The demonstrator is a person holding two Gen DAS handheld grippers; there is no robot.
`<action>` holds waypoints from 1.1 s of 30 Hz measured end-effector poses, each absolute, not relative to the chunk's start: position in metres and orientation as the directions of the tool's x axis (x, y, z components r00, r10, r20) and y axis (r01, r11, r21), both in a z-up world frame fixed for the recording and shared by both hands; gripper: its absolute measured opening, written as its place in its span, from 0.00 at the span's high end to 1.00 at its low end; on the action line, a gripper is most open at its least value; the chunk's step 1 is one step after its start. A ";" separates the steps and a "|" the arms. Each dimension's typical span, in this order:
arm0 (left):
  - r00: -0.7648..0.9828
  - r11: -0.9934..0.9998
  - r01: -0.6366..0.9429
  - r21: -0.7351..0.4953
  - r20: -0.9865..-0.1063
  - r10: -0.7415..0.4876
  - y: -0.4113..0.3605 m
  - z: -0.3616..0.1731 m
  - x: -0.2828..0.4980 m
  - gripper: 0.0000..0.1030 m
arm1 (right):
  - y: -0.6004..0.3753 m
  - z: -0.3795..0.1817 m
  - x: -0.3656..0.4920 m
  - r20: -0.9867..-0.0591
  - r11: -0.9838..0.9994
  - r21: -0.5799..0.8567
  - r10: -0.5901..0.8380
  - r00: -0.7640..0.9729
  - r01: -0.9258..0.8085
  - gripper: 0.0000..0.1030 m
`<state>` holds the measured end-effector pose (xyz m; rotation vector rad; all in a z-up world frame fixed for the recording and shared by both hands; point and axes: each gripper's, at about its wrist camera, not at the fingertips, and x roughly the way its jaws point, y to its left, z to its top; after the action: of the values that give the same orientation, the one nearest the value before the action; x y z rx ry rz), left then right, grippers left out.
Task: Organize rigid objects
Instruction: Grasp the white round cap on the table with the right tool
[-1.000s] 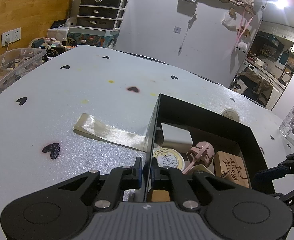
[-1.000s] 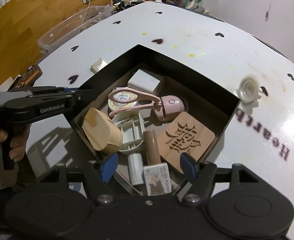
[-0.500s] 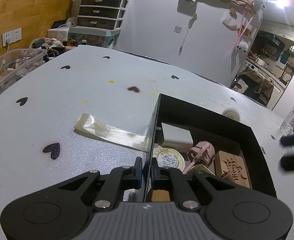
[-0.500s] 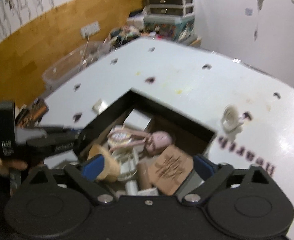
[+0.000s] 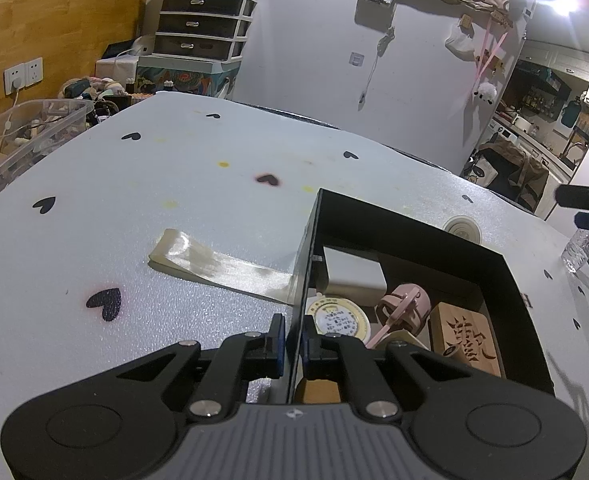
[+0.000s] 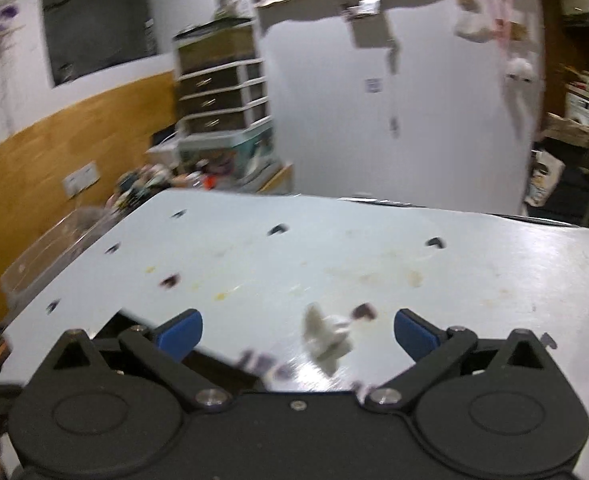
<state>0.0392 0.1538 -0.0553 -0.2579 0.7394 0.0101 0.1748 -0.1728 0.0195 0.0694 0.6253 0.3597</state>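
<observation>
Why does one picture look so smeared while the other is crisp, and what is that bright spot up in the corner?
Right wrist view: motion blur smears the table and room, while the open right tongs riding with the camera stay sharp. Left wrist view: crisp, the left tongs shut on the black box wall; a ceiling lamp flares top right, and the fisheye lens bends straight edges.

A carved Chinese character, too ornate to read, marks the wooden block (image 5: 470, 338) inside the black box (image 5: 510, 280). The round tin's label (image 5: 336, 317), left of it, carries print too small to read.
</observation>
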 end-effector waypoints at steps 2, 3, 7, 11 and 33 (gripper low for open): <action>0.740 0.969 -0.099 -0.228 -0.668 -0.081 0.154 -0.055 0.039 0.92 | -0.180 0.010 0.187 -0.555 0.947 0.181 0.320 0.768 -0.264 0.00; 0.740 0.969 -0.099 -0.228 -0.668 -0.081 0.154 -0.055 0.039 0.92 | -0.183 0.004 0.195 -0.550 0.946 0.187 0.325 0.769 -0.266 0.00; 0.740 0.969 -0.099 -0.228 -0.668 -0.081 0.154 -0.055 0.039 0.92 | -0.192 -0.019 0.219 -0.530 0.945 0.189 0.326 0.783 -0.265 0.00; 0.740 0.969 -0.100 -0.227 -0.668 -0.080 0.154 -0.056 0.039 0.92 | -0.196 -0.038 0.240 -0.525 0.929 0.255 0.367 0.768 -0.269 0.00; 0.733 0.972 -0.107 -0.210 -0.677 -0.066 0.153 -0.055 0.037 0.92 | -0.159 -0.087 0.273 -0.630 0.877 0.276 0.473 0.616 -0.393 0.62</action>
<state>0.0373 0.1534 -0.0553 -0.2427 0.7495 0.0227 0.2730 -0.1592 -0.0875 0.1142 0.7581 0.5001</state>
